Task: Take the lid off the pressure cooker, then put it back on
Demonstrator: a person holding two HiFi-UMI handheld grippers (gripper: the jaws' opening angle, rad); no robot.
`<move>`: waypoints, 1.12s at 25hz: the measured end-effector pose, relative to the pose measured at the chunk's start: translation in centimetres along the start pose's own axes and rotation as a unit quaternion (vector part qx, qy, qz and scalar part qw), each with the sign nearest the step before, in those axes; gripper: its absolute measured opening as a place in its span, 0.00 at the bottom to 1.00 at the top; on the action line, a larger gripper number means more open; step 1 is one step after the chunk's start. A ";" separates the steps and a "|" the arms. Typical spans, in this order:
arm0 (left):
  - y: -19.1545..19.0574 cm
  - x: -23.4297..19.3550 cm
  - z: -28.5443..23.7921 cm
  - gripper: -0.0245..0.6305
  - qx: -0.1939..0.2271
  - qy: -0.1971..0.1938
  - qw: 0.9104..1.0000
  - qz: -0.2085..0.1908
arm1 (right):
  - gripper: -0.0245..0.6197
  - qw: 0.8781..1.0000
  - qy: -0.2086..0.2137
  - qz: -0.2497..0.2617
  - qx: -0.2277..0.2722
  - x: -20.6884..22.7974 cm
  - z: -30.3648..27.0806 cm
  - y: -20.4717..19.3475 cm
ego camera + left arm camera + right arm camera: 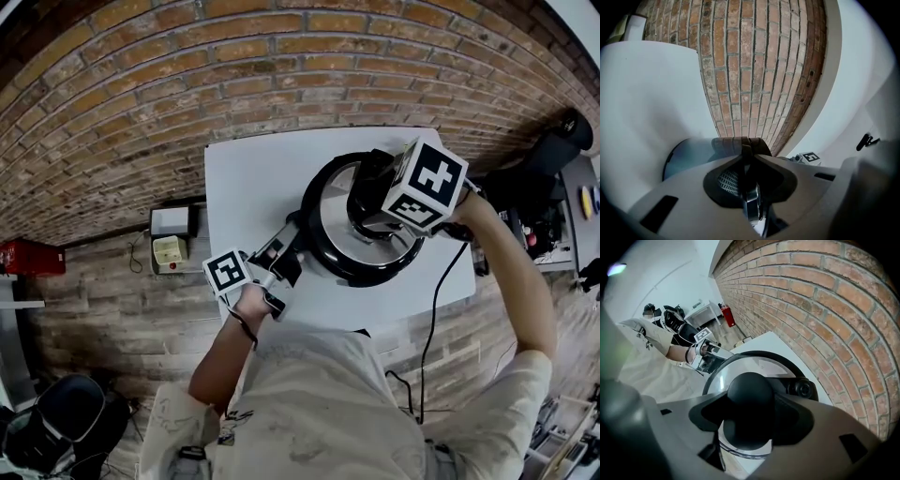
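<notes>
A black pressure cooker stands on the white table. Its glass lid with a black rim lies over the pot. My right gripper points steeply down from above, its jaws shut on the lid's round black knob, which fills the gap between them. A black valve sits beside the knob on the lid. My left gripper lies level at the pot's near left side. It is shut on the cooker's black side handle, with the pot's wall just behind.
The table stands against a brick wall. On the wooden floor to the left lie a white box and a socket block. A black cable hangs off the table's near right edge. Cluttered furniture stands to the right.
</notes>
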State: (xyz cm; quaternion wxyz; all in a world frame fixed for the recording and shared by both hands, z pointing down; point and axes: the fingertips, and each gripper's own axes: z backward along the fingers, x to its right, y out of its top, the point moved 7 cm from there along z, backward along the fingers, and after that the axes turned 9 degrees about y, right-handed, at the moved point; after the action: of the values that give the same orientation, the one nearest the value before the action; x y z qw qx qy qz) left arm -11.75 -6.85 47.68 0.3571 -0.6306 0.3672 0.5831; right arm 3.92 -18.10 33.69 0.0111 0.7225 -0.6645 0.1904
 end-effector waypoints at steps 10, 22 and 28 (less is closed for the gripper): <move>0.0 -0.1 0.0 0.14 0.001 -0.005 1.000 -0.002 | 0.51 0.998 -0.014 0.030 -0.044 -0.3 -0.1 0.4; -0.1 -0.1 0.1 0.14 -0.001 -0.007 1.000 -0.003 | 0.51 0.994 0.002 0.103 -0.028 -0.7 -1.4 -0.3; -0.2 0.0 0.0 0.14 -0.002 -0.008 1.000 -0.002 | 0.51 0.994 0.000 0.104 -0.037 -0.8 -1.4 -0.3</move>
State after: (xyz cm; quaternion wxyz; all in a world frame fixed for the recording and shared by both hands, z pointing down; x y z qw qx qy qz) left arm -11.58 -6.74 47.72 0.3598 -0.6270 0.3622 0.5884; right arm 3.83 -16.94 34.86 0.0182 0.6485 -0.7427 0.1657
